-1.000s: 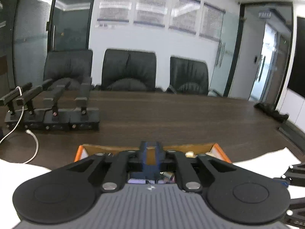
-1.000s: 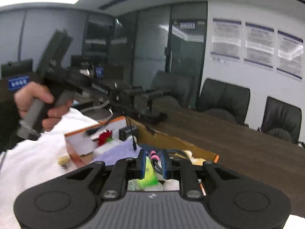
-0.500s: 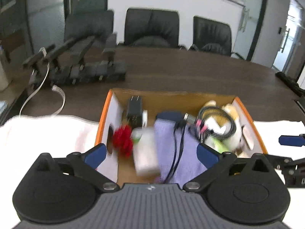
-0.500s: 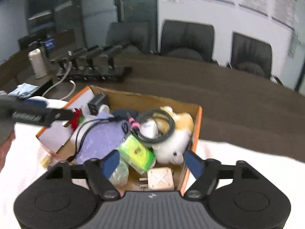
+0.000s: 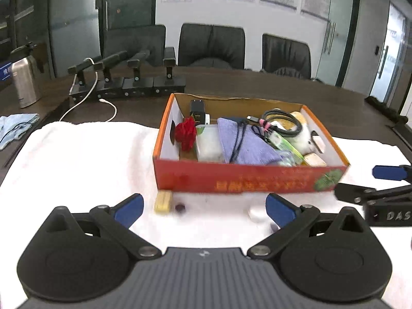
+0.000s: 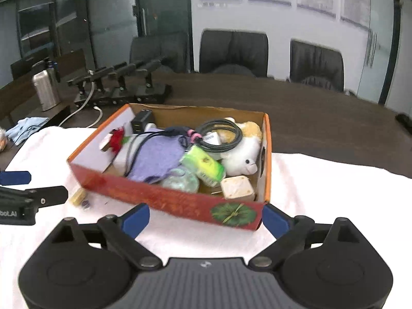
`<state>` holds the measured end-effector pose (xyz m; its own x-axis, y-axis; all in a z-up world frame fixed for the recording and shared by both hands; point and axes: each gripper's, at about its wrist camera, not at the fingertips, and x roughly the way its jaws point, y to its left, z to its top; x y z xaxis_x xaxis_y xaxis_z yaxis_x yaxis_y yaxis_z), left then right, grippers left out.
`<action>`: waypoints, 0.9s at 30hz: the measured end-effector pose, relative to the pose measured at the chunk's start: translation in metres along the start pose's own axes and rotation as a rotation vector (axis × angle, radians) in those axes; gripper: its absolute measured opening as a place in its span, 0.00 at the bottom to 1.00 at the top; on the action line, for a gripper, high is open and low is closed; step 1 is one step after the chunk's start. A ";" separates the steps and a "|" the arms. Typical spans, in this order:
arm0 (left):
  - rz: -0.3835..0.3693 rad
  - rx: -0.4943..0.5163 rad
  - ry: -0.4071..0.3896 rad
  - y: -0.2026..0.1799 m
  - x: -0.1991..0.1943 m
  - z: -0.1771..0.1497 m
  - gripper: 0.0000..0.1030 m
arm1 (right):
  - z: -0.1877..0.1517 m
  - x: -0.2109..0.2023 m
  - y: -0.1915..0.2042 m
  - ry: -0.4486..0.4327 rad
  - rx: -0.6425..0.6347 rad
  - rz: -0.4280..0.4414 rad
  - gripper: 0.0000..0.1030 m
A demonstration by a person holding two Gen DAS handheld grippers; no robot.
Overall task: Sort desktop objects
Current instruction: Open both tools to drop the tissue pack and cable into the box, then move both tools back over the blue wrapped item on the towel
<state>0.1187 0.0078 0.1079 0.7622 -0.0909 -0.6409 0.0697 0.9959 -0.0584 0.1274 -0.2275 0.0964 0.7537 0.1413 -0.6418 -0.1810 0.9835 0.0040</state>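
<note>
So both hand-held grippers had just let go and backed away from the box, which a second earlier they were poking right into.

Going left to right in the left wrist view: a steel thermos sat at the upper left on the dark wooden surface, with a row of black stands next to it. Mid-frame, the open red-and-orange cardboard box rested on the white towel, stuffed with a red fabric flower, a lilac cloth, a coiled black cable and a white plush toy. A small yellow block and a dark little bead lay on the towel just in front of the box, at its lower-left corner.

The left hand-held gripper had its blue pads spread fully apart with nothing between them. The right hand-held gripper was empty too, and its jaws were opening wider, with the box's front wall just beyond the tips.

My read: whatever they carried was dropped in the box, so that bit's done. Those two stray bits on the towel look like the likely next pick, I'd guess.
</note>
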 end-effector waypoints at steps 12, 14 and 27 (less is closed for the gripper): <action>0.011 -0.045 -0.061 0.007 -0.055 -0.139 1.00 | -0.117 -0.053 0.046 -0.126 0.022 0.089 0.96; 0.008 -0.040 -0.061 0.006 -0.061 -0.153 1.00 | -0.135 -0.055 0.051 -0.112 0.014 0.081 0.96; 0.027 -0.003 -0.021 0.000 -0.055 -0.183 1.00 | -0.175 -0.054 0.060 -0.068 -0.019 0.064 0.96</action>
<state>-0.0409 0.0131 0.0036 0.7769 -0.0634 -0.6264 0.0466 0.9980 -0.0433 -0.0343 -0.1959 -0.0030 0.7816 0.2117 -0.5868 -0.2416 0.9700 0.0282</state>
